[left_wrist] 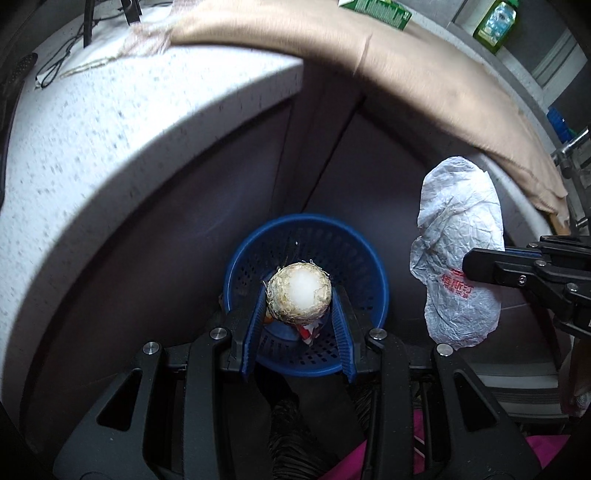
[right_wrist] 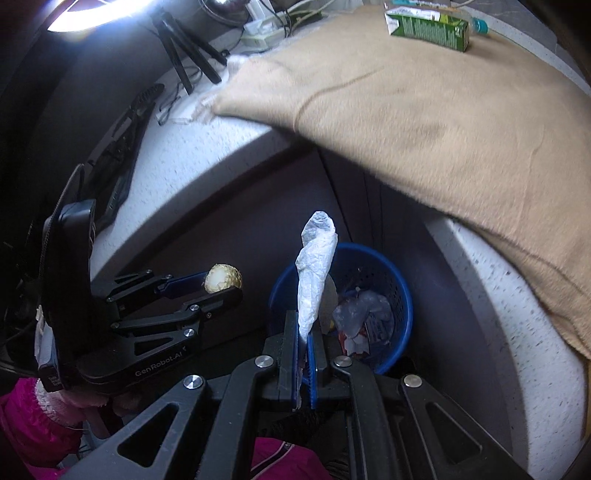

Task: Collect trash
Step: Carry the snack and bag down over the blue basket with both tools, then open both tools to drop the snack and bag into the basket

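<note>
My left gripper [left_wrist: 300, 299] is shut on a round fibrous husk with a white core [left_wrist: 298, 292], held right above a blue perforated trash basket [left_wrist: 364, 254] on the floor under the counter. It also shows in the right wrist view [right_wrist: 223, 279], held by the left gripper [right_wrist: 221, 286]. My right gripper [right_wrist: 303, 332] is shut on a crumpled white wrapper with red print [right_wrist: 316, 273], held upright just left of and above the basket [right_wrist: 397, 295]. The wrapper shows in the left wrist view [left_wrist: 458, 254], to the right of the basket, with the right gripper [left_wrist: 469, 266].
A white speckled counter [left_wrist: 110, 147] curves above the basket. A tan cloth [right_wrist: 424, 110] hangs over its edge. A green carton [right_wrist: 428, 27] lies on the cloth. Tripod legs and cables [right_wrist: 184, 59] stand at the counter's back left. The basket holds plastic and paper scraps [right_wrist: 364, 321].
</note>
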